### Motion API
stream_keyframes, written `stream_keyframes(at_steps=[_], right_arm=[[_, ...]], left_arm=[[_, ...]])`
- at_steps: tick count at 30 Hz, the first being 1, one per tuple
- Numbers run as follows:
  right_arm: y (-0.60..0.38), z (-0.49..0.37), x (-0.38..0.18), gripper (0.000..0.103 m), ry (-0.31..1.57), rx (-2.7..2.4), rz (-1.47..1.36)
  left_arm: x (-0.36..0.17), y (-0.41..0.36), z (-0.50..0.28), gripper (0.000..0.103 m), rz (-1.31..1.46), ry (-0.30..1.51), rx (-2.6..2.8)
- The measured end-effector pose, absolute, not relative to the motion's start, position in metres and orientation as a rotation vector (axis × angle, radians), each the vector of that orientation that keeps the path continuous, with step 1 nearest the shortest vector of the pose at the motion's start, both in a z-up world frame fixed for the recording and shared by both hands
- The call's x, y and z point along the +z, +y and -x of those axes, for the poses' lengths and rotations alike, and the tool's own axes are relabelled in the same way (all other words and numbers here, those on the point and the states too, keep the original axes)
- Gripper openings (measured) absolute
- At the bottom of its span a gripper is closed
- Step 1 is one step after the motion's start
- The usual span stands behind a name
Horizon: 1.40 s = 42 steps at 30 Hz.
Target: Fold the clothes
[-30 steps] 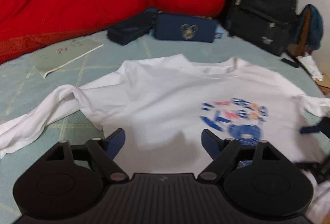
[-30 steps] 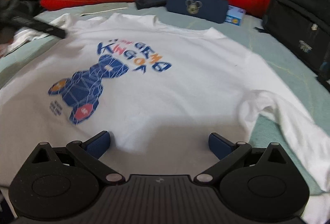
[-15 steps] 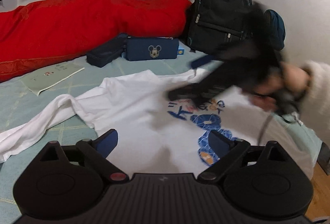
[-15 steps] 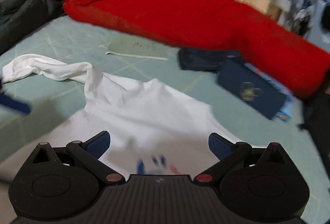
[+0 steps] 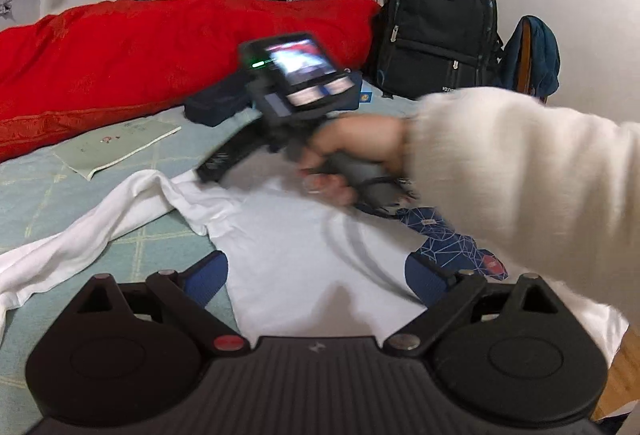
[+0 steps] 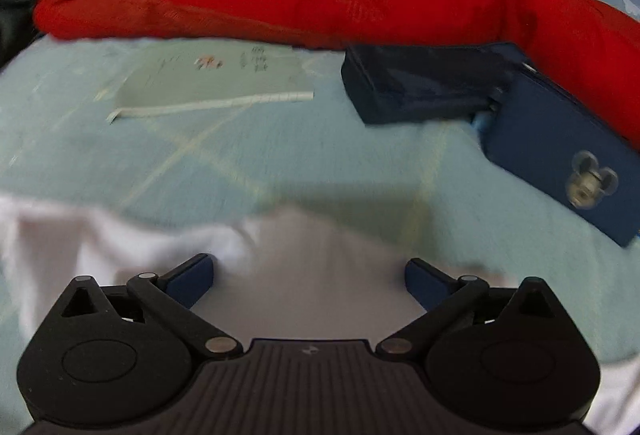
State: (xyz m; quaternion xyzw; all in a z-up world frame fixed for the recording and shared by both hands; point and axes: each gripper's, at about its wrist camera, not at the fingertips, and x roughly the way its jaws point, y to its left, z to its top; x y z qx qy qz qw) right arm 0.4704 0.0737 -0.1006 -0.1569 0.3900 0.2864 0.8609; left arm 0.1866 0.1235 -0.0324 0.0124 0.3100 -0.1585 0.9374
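A white long-sleeved shirt (image 5: 296, 247) with a blue bear print (image 5: 448, 231) lies flat on a pale green bedsheet (image 5: 32, 191), one sleeve (image 5: 68, 247) trailing left. My left gripper (image 5: 316, 281) hovers open over the shirt's lower part. In the left wrist view a hand in a cream sleeve (image 5: 520, 171) carries the right gripper device (image 5: 280, 103) across the shirt to its far shoulder. In the right wrist view my right gripper (image 6: 308, 281) is open above the white shirt (image 6: 316, 255) at its edge, nothing between the fingers.
A red quilt (image 5: 140, 59) lies along the back of the bed. Near it sit a dark pouch (image 6: 424, 87), a blue case with a mouse emblem (image 6: 568, 163) and a pale booklet (image 6: 212, 79). A black backpack (image 5: 436, 23) stands at the right.
The right gripper swung across the shirt from the near right side to the far left shoulder. My left gripper stayed over the lower shirt, its view tilting upward.
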Motion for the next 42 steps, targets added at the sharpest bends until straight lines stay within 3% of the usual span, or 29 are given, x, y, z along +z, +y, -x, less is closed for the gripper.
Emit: stream_keyframes(at_steps=[9,17,25,33,37,42], right_arm=[[0.054,-0.459,-0.055,0.103,0.781,0.638,0.279],[0.026,-0.448,-0.072,0.103,0.982,0.532,0.356],[0.050,-0.497,-0.099,0.103,0.887,0.434,0.273],[0.040,-0.492,-0.069,0.103,0.840,0.493,0.179],[0.021,-0.478,-0.052,0.103,0.936,0.563,0.106],[0.020,-0.477,-0.076,0.103,1.056,0.582,0.071]], left_arm=[[-0.031,0.121,-0.181,0.096,-0.027,0.619,-0.326],[-0.031,0.119,-0.179,0.096,-0.034,0.617,-0.340],[-0.035,0.115,-0.182,0.096,-0.048,0.632,-0.339],[-0.035,0.112,-0.182,0.096,-0.054,0.635,-0.325],[-0.034,0.110,-0.180,0.096,-0.061,0.628,-0.334],[-0.036,0.108,-0.181,0.096,-0.071,0.636,-0.339]])
